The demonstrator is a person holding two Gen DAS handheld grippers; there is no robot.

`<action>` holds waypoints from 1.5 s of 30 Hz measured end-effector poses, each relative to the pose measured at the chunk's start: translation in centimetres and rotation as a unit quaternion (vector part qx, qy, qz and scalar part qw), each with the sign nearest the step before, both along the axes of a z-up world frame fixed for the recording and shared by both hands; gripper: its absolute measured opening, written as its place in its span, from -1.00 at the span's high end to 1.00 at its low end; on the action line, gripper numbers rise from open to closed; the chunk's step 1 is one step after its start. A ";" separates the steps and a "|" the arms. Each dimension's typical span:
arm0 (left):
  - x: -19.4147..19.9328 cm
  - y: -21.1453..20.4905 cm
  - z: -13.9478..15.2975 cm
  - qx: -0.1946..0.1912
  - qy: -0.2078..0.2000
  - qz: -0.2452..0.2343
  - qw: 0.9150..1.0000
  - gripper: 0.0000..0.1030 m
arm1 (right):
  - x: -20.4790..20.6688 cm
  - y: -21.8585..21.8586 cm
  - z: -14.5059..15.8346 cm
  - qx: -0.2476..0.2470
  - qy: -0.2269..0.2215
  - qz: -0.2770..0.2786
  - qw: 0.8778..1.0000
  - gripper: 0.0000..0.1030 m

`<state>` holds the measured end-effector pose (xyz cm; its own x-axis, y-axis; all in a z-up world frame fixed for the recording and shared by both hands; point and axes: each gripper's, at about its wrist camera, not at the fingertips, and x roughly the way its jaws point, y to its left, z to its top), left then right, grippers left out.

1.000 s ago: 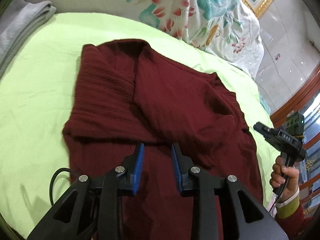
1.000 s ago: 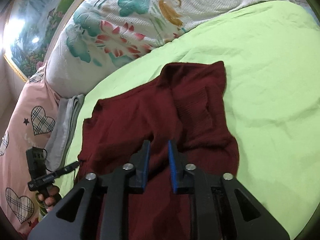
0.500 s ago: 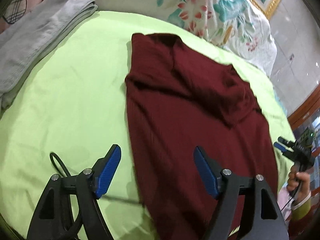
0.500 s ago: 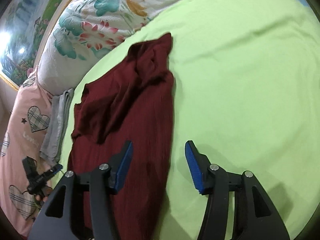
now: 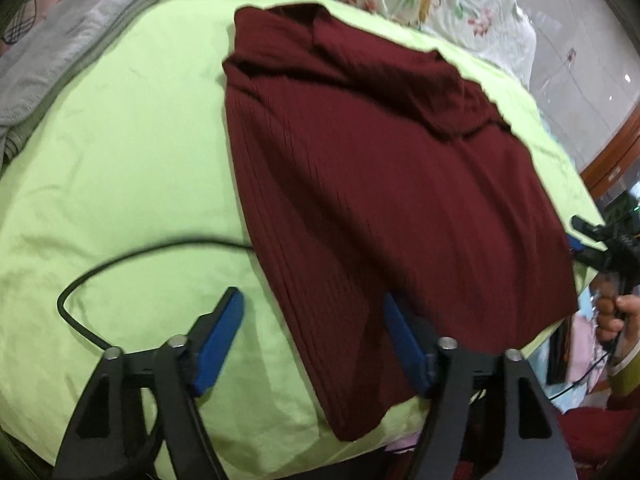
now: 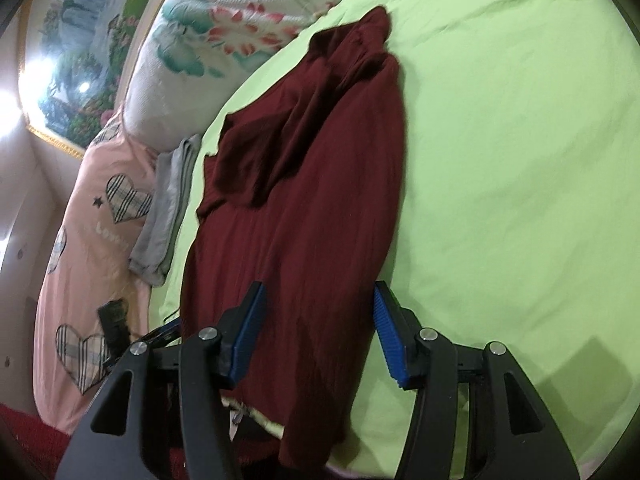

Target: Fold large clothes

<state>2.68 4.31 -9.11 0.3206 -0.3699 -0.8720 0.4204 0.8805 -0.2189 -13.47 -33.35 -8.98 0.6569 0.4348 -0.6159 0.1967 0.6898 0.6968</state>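
A dark red ribbed sweater [image 5: 380,168] lies flat on the green bed sheet [image 5: 120,160], sleeves folded in over its body and its hem at the near bed edge. My left gripper [image 5: 312,320] straddles the hem's left edge. Its jaws are closing, one blue pad [image 5: 222,332] over bare sheet, neither pressing the cloth. In the right wrist view the sweater [image 6: 300,200] runs away from me, and my right gripper [image 6: 320,332] stands open astride its right edge. A hand [image 5: 616,312] holds the right gripper [image 5: 592,240] at the sweater's far side.
A folded grey cloth [image 5: 68,48] lies at the sheet's left rim. A floral pillow [image 6: 224,40] and a pink heart-patterned quilt [image 6: 100,220] border the bed's head. A black cable [image 5: 120,264] loops across the sheet beside my left gripper. The bed edge [image 5: 280,460] is just below the fingers.
Both grippers were nearly shut over the sweater's middle. They have opened wide and moved apart, the left to the hem's left edge, the right to its right edge.
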 end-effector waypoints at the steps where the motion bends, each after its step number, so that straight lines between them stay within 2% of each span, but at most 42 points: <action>1: -0.2 -0.2 -0.1 0.003 -0.005 -0.002 1.000 -0.21 | -0.2 0.4 -0.1 -0.001 0.001 0.009 1.000 -0.06; 2: -0.5 -0.4 0.1 0.000 -0.011 -0.008 1.000 -0.03 | -0.3 0.7 -0.2 -0.003 0.003 0.013 1.000 -0.06; 3: -0.7 -0.6 0.2 -0.009 -0.010 -0.016 1.000 0.28 | -0.4 1.0 -0.2 -0.006 0.004 0.017 1.000 -0.06; 4: -0.8 -0.7 0.2 -0.014 -0.007 -0.021 1.000 0.39 | -0.5 1.3 -0.2 -0.008 0.004 0.022 1.000 -0.04; 6: -0.8 -0.9 0.4 -0.018 -0.010 -0.022 1.000 0.80 | -0.4 1.8 -0.2 -0.007 0.006 0.031 0.999 0.38; 7: -0.8 -0.9 0.6 -0.020 -0.011 -0.020 1.000 0.85 | -0.3 1.9 -0.4 -0.007 0.012 0.033 0.999 0.81; 8: -0.8 -0.5 0.9 -0.029 -0.012 -0.013 0.999 0.91 | -0.3 1.9 -0.4 -0.009 0.015 0.033 0.999 0.83; 10: -0.8 0.7 2.0 -0.044 -0.021 0.004 0.999 0.95 | -0.9 1.3 0.4 -0.014 0.000 0.020 1.000 0.84; 14: -1.6 5.1 5.9 -0.105 -0.050 0.040 0.992 0.96 | -2.9 -1.5 3.1 0.000 -0.051 -0.008 0.999 0.86; 16: -1.7 5.9 6.5 -0.114 -0.052 0.047 0.991 0.96 | -3.0 -2.1 3.8 -0.010 -0.056 -0.004 0.998 0.87; 23: -1.2 6.1 3.1 -0.103 -0.014 0.060 0.993 0.96 | -2.0 -0.7 0.9 -0.029 -0.003 0.014 0.999 0.87; 26: -0.6 6.4 1.8 -0.099 0.000 0.063 0.993 0.96 | -2.1 -0.6 0.1 -0.025 0.004 0.014 1.000 0.85; 28: -0.5 6.6 1.7 -0.105 0.006 0.060 0.993 0.94 | -2.3 -0.8 -0.2 -0.012 0.004 0.014 1.000 0.75; 30: -0.2 6.6 1.6 -0.099 0.009 0.059 0.993 0.85 | -2.6 -0.9 -0.1 -0.020 0.005 0.013 1.000 0.55; 31: 0.1 6.5 1.5 -0.095 0.013 0.060 0.994 0.75 | -2.8 -1.0 0.0 -0.023 0.004 0.014 1.000 0.34; 33: 0.8 6.5 1.0 -0.092 0.026 0.063 0.993 -0.10 | -3.2 -1.0 0.1 -0.016 -0.006 0.021 1.000 0.18; 35: 1.1 6.3 0.7 -0.096 0.033 0.063 0.993 -0.20 | -3.3 -0.8 -0.1 -0.009 -0.012 0.033 0.999 0.09; 38: 1.5 5.2 0.4 -0.092 0.041 0.042 0.994 -0.41 | -2.8 0.2 -0.9 0.015 -0.013 0.061 0.998 0.08; 40: 1.5 3.9 0.3 -0.078 0.037 0.022 0.996 -0.39 | -2.4 1.0 -1.1 0.022 -0.015 0.076 0.997 0.08; 41: 1.4 3.3 0.3 -0.071 0.035 0.010 0.997 -0.33 | -2.2 1.6 -1.1 0.019 -0.018 0.086 0.996 0.08; 42: 1.3 2.6 0.3 -0.063 0.029 -0.001 0.998 -0.03 | -2.2 1.8 -1.1 0.017 -0.020 0.089 0.996 0.08; 43: 1.1 2.2 0.2 -0.058 0.026 -0.010 0.998 0.23 | -2.1 2.0 -1.2 0.019 -0.022 0.090 0.995 0.21; 44: 1.1 1.9 0.0 -0.055 0.028 -0.015 0.998 0.69 | -2.0 2.1 -1.4 0.022 -0.018 0.091 0.995 0.63; 45: 1.0 2.0 -0.1 -0.055 0.027 -0.015 0.998 0.87 | -2.0 2.0 -1.7 0.023 -0.008 0.091 0.996 0.80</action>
<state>3.65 6.33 -9.19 0.2612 -0.4728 -0.8416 0.4302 0.8374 -0.3370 -15.50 -31.36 -10.71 0.5741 0.5759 -0.5820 0.0592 0.6798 0.7310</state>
